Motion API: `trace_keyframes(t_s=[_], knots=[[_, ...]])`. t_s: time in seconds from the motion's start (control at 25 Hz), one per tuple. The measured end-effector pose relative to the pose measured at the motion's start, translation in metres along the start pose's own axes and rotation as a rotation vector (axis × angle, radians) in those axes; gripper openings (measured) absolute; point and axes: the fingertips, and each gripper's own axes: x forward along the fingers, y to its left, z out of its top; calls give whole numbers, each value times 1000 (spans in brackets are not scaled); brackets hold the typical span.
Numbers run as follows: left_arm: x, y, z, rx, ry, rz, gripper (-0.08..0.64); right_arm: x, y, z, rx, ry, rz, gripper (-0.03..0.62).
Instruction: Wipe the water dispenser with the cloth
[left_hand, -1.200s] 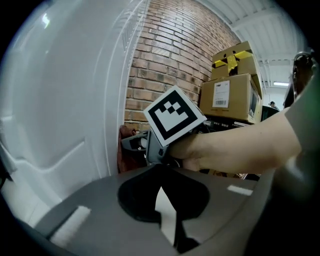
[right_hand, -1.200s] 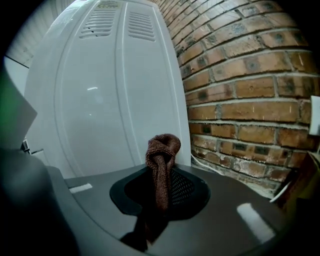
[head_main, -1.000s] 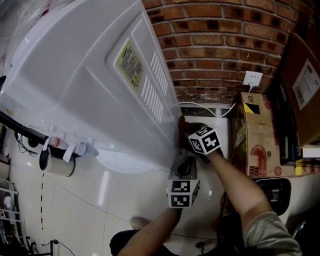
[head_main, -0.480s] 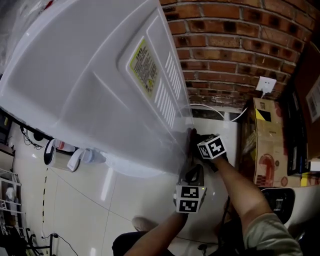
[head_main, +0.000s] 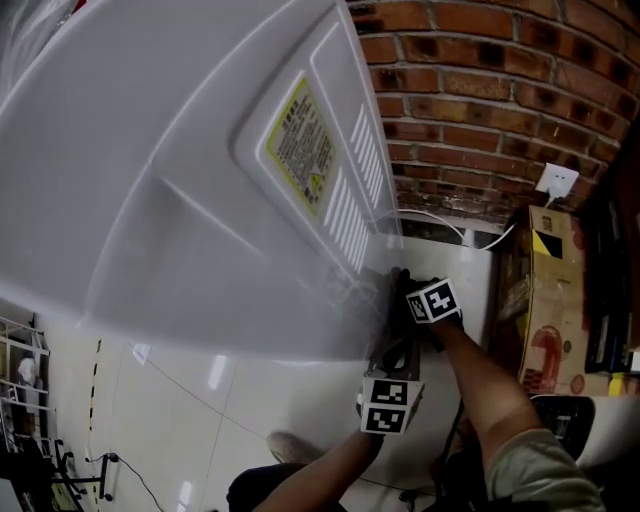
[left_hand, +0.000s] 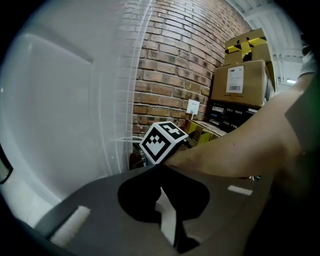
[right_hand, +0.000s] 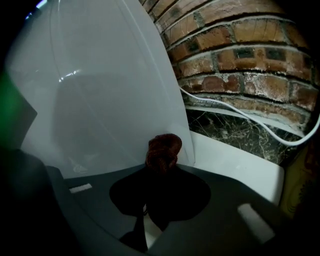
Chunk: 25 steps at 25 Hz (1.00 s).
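The white water dispenser (head_main: 180, 200) fills the left of the head view, seen from above. My right gripper (head_main: 400, 288) is shut on a bunched dark red-brown cloth (right_hand: 163, 149). It holds the cloth against the dispenser's side panel (right_hand: 110, 90), low down near the rear edge. My left gripper (head_main: 396, 352) hangs just below and in front of the right one, shut with nothing between its jaws. In the left gripper view the shut jaws (left_hand: 160, 172) point at the right gripper's marker cube (left_hand: 162, 141) and forearm beside the dispenser's panel (left_hand: 60, 110).
A brick wall (head_main: 480, 100) stands close behind the dispenser, with a white socket (head_main: 556, 182) and a white cable (head_main: 440, 225). Cardboard boxes (head_main: 545, 300) are stacked at the right. A yellow label (head_main: 305, 140) and vent slots (head_main: 350, 195) mark the dispenser's back. Pale floor tiles (head_main: 200, 400) lie below.
The right gripper has slid down the dispenser's side panel with the cloth in it. The left gripper has sunk a little with it.
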Motion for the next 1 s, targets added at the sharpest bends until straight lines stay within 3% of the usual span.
trace_keyframes(t_s=[0.6, 0.8, 1.0], knots=[[3, -11, 9, -20, -14, -23, 0, 13, 0, -24, 1, 111, 34, 71], [-2, -11, 25, -4, -53, -22, 0, -5, -8, -12, 16, 70, 15, 72], [-20, -23, 54, 24, -95, -41, 0, -49, -8, 24, 33, -67, -1, 72]])
